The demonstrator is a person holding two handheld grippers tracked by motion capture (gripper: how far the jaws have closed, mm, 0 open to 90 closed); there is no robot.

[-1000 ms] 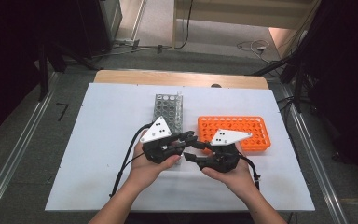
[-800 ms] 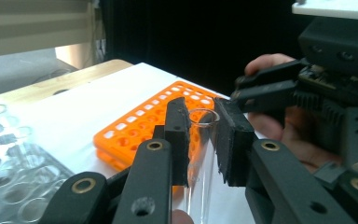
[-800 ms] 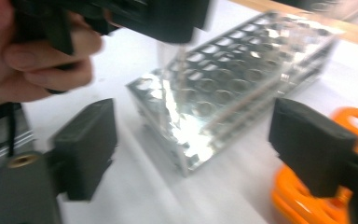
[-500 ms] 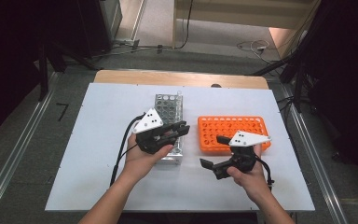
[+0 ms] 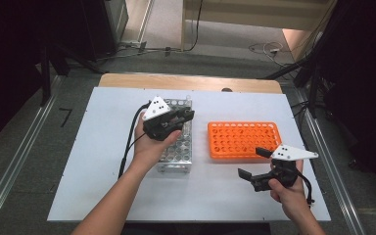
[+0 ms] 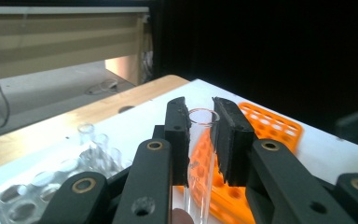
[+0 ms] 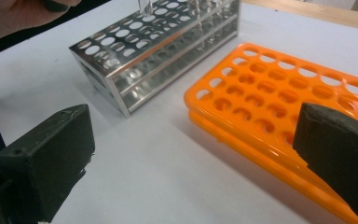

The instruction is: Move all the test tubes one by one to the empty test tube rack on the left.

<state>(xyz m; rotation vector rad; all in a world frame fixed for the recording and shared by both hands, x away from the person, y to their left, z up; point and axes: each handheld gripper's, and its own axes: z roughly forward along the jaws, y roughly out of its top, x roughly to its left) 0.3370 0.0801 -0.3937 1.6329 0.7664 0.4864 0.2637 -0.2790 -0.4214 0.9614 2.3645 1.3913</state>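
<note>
Since the earlier frames the hands have split: the left tongs [image 5: 188,116] went from frame centre up over the metal rack [image 5: 178,147], and the right tongs [image 5: 250,162] dropped to the lower right, below the orange rack [image 5: 244,139]. The right tongs' jaws have just been opening, nothing between them.

Now:
- Left tongs pinch a clear glass tube [image 6: 200,154]. In the left gripper view the tube stands upright between the two black pads, rim just at pad-top level, one pad pressed on each side. Tube body runs down out of the bottom of that frame.
- In the high view those tongs sit left of centre, above the metal rack's far end, jaws pointing right toward the orange rack. The tube itself is too small to make out there.
- Right tongs spread wide, empty. Right gripper view: one jaw lower left, the other at right edge, bare white desk [image 7: 168,154] between them. Orange rack at right, metal rack upper centre, both well ahead of the jaws.
- The racks stand side by side on the desk, apart, metal one left of the orange one in the high view. More tubes stand in the metal rack's far end.
</note>
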